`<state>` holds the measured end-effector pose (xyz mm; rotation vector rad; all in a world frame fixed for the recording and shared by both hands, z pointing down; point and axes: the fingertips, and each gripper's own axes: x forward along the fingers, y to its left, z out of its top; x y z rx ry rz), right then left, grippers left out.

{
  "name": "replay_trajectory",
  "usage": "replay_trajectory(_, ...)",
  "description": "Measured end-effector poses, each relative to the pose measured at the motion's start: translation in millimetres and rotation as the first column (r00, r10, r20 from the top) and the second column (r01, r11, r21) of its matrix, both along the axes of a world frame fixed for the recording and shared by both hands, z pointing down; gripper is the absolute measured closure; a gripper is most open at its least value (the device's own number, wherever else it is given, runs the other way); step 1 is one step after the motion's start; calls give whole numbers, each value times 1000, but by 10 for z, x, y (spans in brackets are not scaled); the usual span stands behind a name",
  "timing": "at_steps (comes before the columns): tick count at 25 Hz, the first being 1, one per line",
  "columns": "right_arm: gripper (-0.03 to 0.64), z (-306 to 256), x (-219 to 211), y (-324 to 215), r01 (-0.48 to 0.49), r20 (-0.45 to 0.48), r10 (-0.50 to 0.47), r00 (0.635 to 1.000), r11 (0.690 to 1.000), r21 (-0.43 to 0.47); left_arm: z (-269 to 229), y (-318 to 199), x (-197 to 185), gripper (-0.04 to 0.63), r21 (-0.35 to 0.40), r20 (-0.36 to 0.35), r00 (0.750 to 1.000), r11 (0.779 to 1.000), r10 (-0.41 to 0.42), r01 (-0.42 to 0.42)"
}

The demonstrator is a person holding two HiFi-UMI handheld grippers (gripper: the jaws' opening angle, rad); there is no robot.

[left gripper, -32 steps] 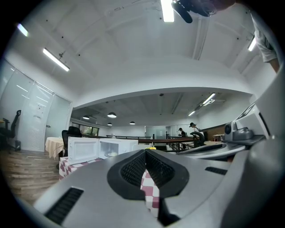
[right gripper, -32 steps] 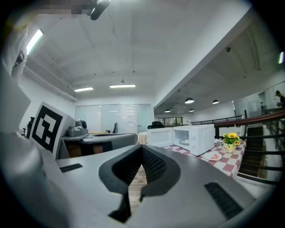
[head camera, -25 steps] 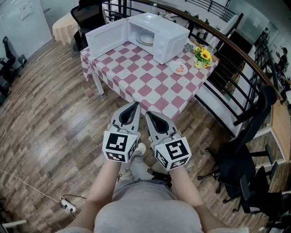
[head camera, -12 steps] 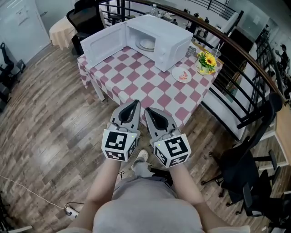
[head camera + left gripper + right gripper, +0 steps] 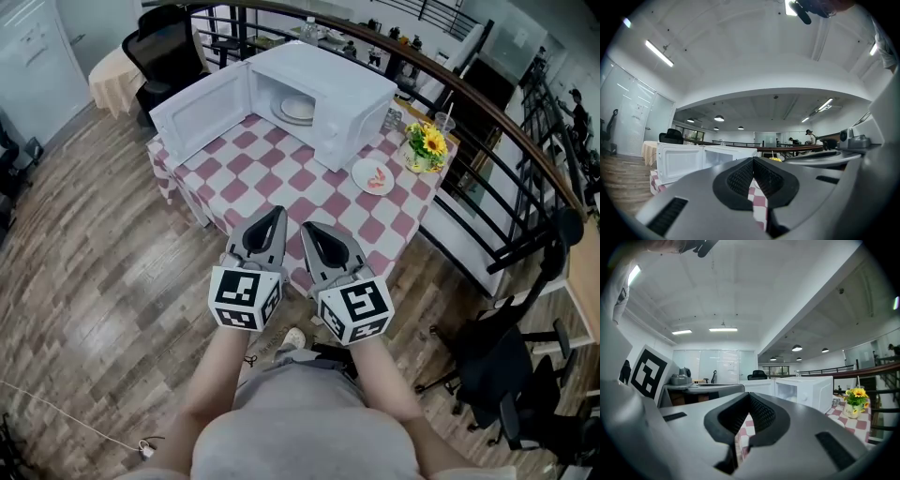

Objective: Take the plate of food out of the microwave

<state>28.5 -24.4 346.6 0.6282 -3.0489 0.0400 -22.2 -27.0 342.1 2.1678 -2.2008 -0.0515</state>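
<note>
A white microwave [image 5: 323, 89] stands on a table with a pink-and-white checked cloth [image 5: 281, 183], its door [image 5: 199, 112] swung open to the left. Inside it lies a white plate [image 5: 298, 110]; what is on it I cannot make out. Both grippers hang side by side in front of the table's near edge, well short of the microwave. The left gripper [image 5: 277, 217] is shut with nothing in it. The right gripper [image 5: 308, 231] is likewise shut and empty. The microwave [image 5: 701, 159] shows past the left jaws and the microwave [image 5: 804, 390] past the right jaws.
A second plate with food [image 5: 372, 175] and a small pot of sunflowers [image 5: 424, 145] sit on the table right of the microwave. A dark railing [image 5: 487, 112] runs behind the table. Office chairs [image 5: 497, 356] stand at the right, another chair [image 5: 164, 52] at the back left. Wooden floor [image 5: 94, 272] surrounds the table.
The table and microwave have come nearer and lower in the head view as the person walks toward them. Both grippers stay shut, held in the same place before the body.
</note>
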Motion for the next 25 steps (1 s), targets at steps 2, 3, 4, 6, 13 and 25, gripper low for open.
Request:
replay_trajectory(2, 594, -9, -89, -140, -4, 2, 4, 1000, 1000, -1, -2, -138, -101, 592, -3, -5, 1000, 1000, -1, 1)
replay_trajectory(3, 594, -12, -130, -211, -6, 3, 6, 1000, 1000, -2, -5, -207, -148, 592, -3, -7, 1000, 1000, -1, 1)
replay_trajectory(4, 594, -16, -168, -282, -9, 4, 9, 1000, 1000, -3, -10, -275, -190, 592, -3, -7, 1000, 1000, 0, 0)
replay_trajectory(6, 594, -20, -235, -418, -15, 8, 15, 1000, 1000, -5, -18, -404, -256, 592, -3, -2, 1000, 1000, 5, -5)
replay_trajectory(13, 594, 9, -399, -722, -22, 10, 22, 1000, 1000, -4, 17, -726, -451, 592, -7, -7, 1000, 1000, 4, -4)
replay_trajectory(25, 594, 232, -426, -953, -64, -12, 64, 998, 997, -37, 188, -1014, -589, 592, -30, -34, 999, 999, 22, -23)
